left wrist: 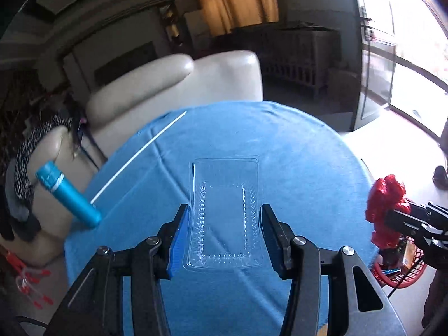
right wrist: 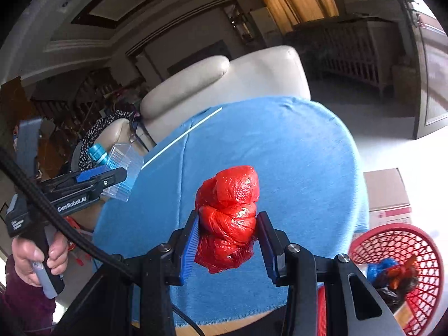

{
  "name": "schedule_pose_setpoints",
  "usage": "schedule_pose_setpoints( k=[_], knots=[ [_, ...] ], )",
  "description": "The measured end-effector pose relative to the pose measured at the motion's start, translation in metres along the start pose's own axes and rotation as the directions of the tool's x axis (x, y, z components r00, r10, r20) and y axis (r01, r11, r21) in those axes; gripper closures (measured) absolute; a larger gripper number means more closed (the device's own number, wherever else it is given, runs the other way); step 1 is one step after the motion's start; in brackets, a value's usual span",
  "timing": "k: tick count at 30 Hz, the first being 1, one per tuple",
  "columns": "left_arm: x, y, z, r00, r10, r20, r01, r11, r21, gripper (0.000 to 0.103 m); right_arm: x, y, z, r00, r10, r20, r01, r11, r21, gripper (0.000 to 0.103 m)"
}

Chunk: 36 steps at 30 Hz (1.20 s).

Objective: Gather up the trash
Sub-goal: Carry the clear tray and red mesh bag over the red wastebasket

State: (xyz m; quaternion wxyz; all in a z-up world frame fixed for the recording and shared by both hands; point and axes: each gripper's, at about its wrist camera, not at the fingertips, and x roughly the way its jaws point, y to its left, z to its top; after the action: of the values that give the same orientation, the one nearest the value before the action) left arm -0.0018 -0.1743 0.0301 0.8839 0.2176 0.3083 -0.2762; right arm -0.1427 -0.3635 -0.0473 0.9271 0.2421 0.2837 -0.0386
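Note:
My left gripper [left wrist: 222,239] is shut on a clear plastic tray [left wrist: 224,212] and holds it above the blue-clothed table [left wrist: 294,145]; the tray also shows in the right wrist view [right wrist: 123,170]. My right gripper [right wrist: 227,240] is shut on a knotted red plastic bag [right wrist: 228,221], held over the table's near right side. The red bag also shows in the left wrist view [left wrist: 385,204]. A red mesh basket [right wrist: 397,240] with trash in it stands on the floor to the right.
A blue bottle [left wrist: 67,198] and a long white stick [left wrist: 140,154] lie at the table's left side. A cream sofa [left wrist: 179,89] stands behind the table. A cardboard box [right wrist: 387,193] sits on the floor beyond the basket.

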Motion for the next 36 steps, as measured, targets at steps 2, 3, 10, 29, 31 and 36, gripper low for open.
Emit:
schedule_pose_setpoints(
  k=[2, 3, 10, 29, 31, 36],
  knots=[
    [-0.009, -0.011, 0.002, 1.0, -0.01, 0.02, 0.009, 1.0, 0.019, 0.051, -0.01, -0.003, 0.0, 1.0, -0.005, 0.017, 0.005, 1.0, 0.0, 0.06],
    [-0.014, -0.017, 0.002, 0.999, -0.011, 0.031, 0.01, 1.0, 0.03, 0.051, -0.017, -0.006, -0.001, 1.0, -0.007, 0.027, 0.007, 1.0, 0.0, 0.06],
    [-0.033, -0.058, 0.005, 0.996, -0.042, 0.075, 0.036, 0.996, 0.088, 0.051, -0.056, -0.019, -0.008, 0.996, -0.038, 0.078, 0.039, 0.999, -0.005, 0.06],
    [-0.038, -0.164, 0.016, 0.988, -0.125, 0.095, 0.101, 0.969, 0.226, 0.051, -0.14, -0.084, -0.023, 0.974, -0.149, 0.171, 0.137, 0.987, 0.082, 0.06],
    [-0.037, -0.173, 0.016, 0.987, -0.13, 0.094, 0.104, 0.965, 0.241, 0.051, -0.144, -0.09, -0.025, 0.972, -0.158, 0.172, 0.143, 0.985, 0.096, 0.06],
    [-0.039, -0.192, 0.014, 0.986, -0.14, 0.094, 0.11, 0.957, 0.269, 0.051, -0.153, -0.1, -0.029, 0.968, -0.176, 0.176, 0.156, 0.98, 0.122, 0.06]
  ],
)
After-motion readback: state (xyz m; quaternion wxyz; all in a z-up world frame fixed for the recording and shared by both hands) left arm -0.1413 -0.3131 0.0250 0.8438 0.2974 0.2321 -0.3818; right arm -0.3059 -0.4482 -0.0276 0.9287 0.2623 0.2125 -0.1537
